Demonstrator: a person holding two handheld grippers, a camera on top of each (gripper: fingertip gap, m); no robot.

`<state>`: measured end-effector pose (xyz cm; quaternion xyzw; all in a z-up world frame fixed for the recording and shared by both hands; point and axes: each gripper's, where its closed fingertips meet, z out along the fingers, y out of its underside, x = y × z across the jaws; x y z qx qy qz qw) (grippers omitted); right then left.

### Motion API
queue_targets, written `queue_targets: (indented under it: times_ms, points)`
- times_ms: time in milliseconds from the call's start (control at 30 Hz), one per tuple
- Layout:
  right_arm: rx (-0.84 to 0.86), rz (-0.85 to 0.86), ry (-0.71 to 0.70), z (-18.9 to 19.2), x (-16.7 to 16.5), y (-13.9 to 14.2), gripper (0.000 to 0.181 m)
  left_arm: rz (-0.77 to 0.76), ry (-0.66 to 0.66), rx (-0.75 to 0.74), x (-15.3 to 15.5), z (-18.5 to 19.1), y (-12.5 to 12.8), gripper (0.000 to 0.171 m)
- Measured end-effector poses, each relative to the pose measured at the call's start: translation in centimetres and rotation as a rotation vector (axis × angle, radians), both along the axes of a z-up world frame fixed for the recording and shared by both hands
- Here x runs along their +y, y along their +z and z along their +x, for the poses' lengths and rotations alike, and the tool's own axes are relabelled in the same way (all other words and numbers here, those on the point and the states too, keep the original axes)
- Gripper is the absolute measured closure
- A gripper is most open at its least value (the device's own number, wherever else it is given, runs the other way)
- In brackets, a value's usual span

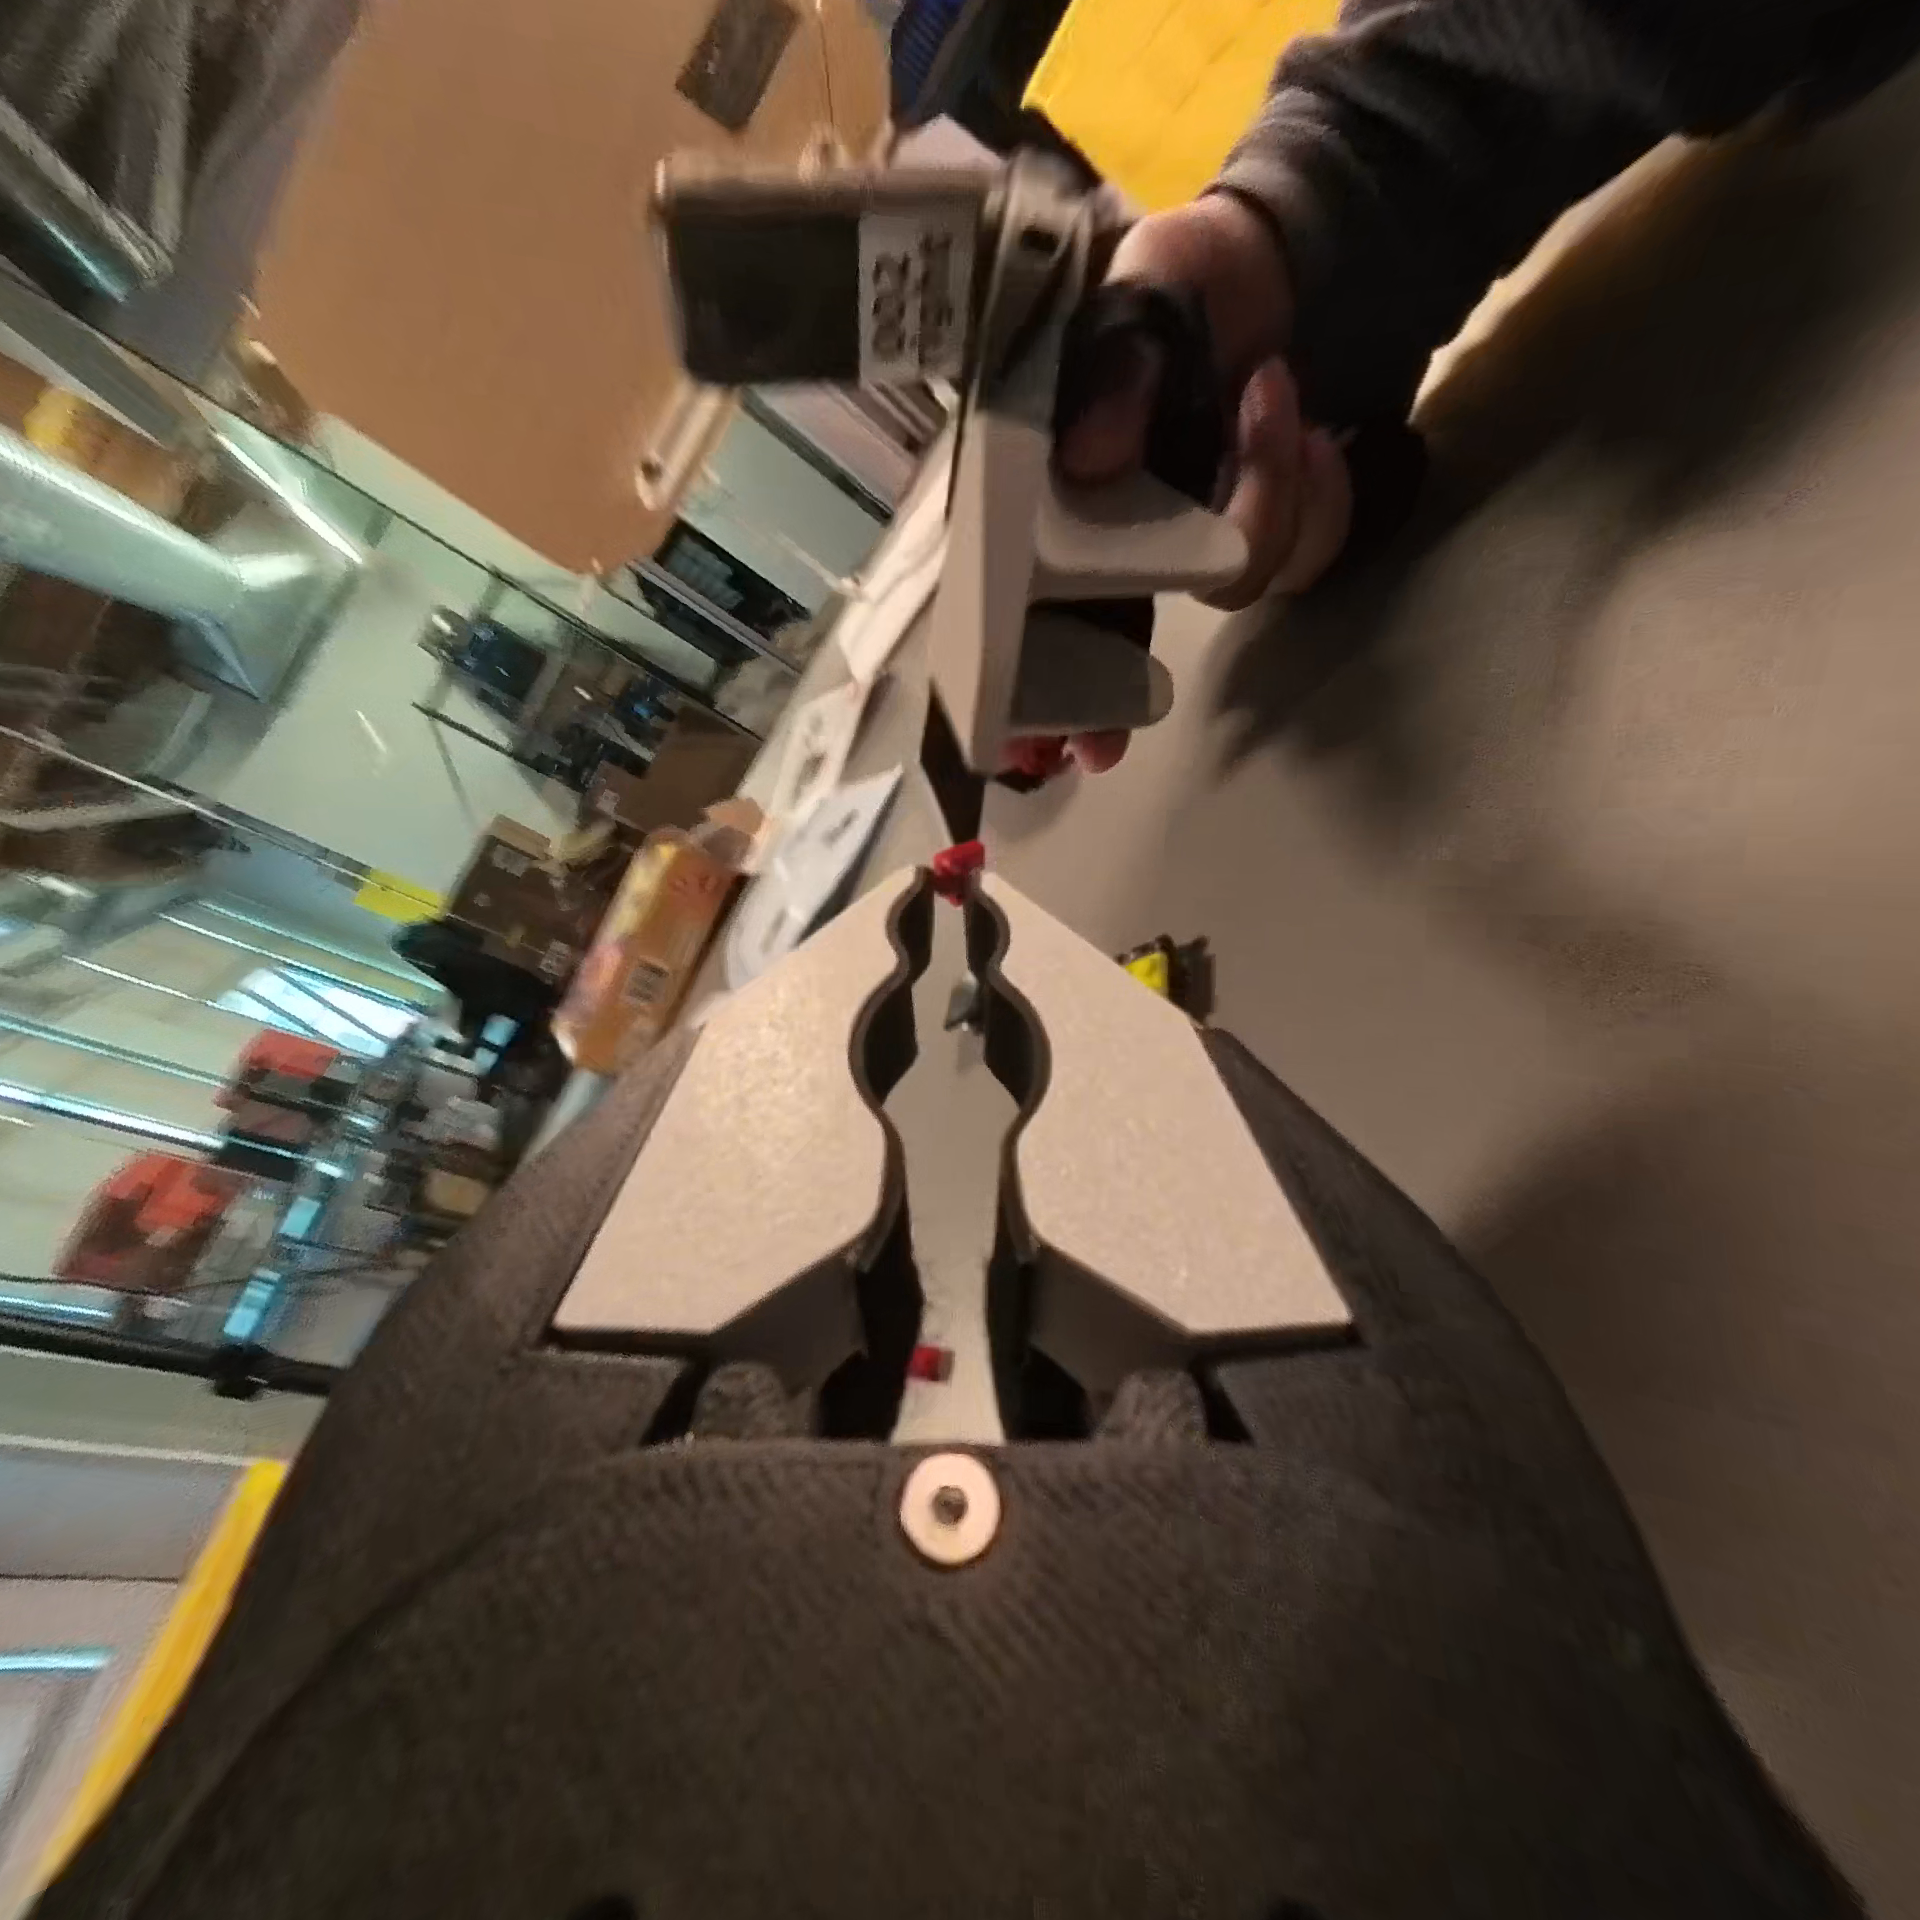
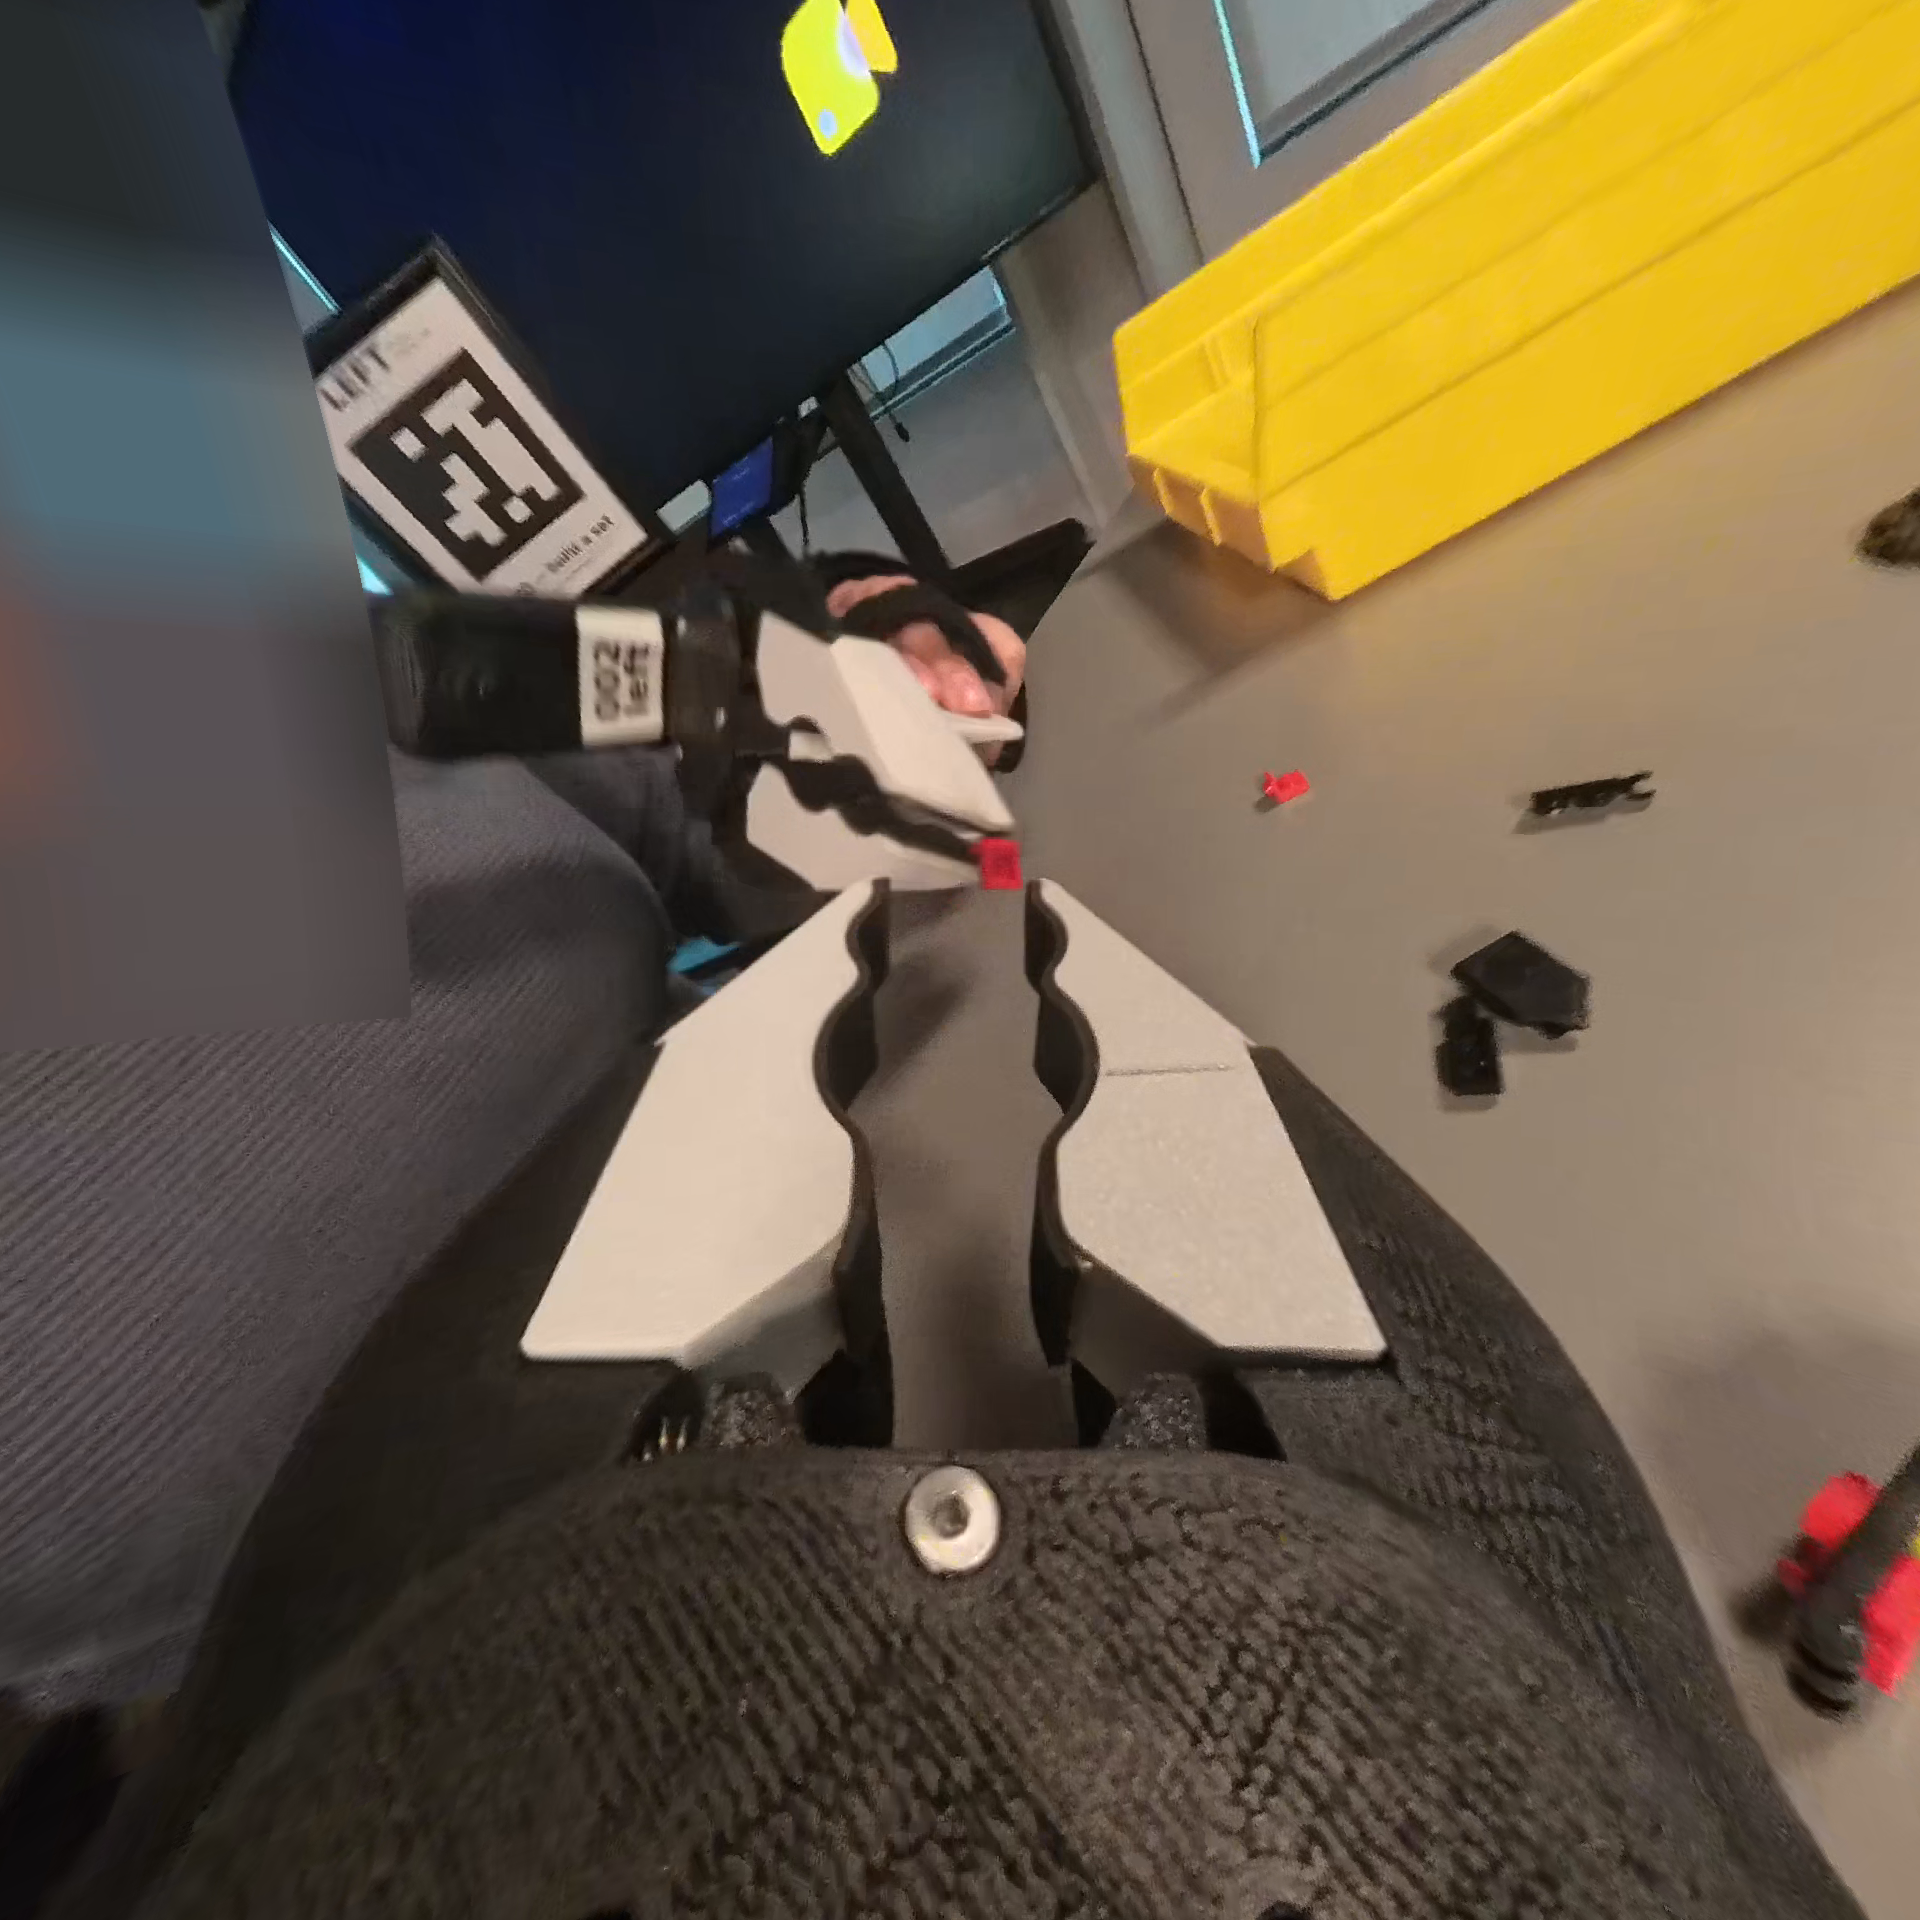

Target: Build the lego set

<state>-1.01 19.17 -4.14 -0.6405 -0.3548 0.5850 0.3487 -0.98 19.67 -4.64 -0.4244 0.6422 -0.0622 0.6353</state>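
My left gripper point(image 1: 951, 896) is shut on a small red lego piece point(image 1: 957, 869), pinched at the very fingertips and held above the grey table point(image 1: 1558, 935). The right wrist view shows the same: the left gripper point(image 2: 977, 847) grips the red piece point(image 2: 1000, 864) just beyond my right fingertips. My right gripper point(image 2: 958, 894) is open with nothing between its fingers. In the left wrist view the right gripper point(image 1: 1039, 665) points down at the table, held by a hand, with small red and black pieces point(image 1: 1039, 758) right below it.
A yellow bin point(image 2: 1507, 343) stands at the back right. A loose red piece point(image 2: 1286, 785), black pieces point(image 2: 1517, 987) and a red-and-black assembly point(image 2: 1849, 1590) lie on the table. An orange box point(image 1: 644, 956) and paper sheets point(image 1: 831, 831) sit at the table's far end. My two grippers' fingertips are within a few centimetres of each other.
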Motion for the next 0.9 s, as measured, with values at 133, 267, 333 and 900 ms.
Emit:
queue_targets:
  times_ms: [133,267,333,900]
  points:
    - [-0.022,0.292,-0.126,0.2,1.0,1.0,0.155,-0.372,0.041,0.258,2.7,-1.9,-2.4,0.167]
    - [-0.046,0.625,-0.349,0.7,2.4,2.5,0.158,-0.714,0.054,0.600,3.5,-4.3,-3.5,0.167]
    - [-0.050,0.728,-0.442,1.3,2.8,3.1,0.159,-0.861,0.109,0.790,3.4,-5.7,-4.3,0.167]
    - [-0.279,0.672,-0.235,0.9,2.8,-0.6,0.157,-0.933,0.267,0.997,5.3,-7.6,-6.8,0.157]
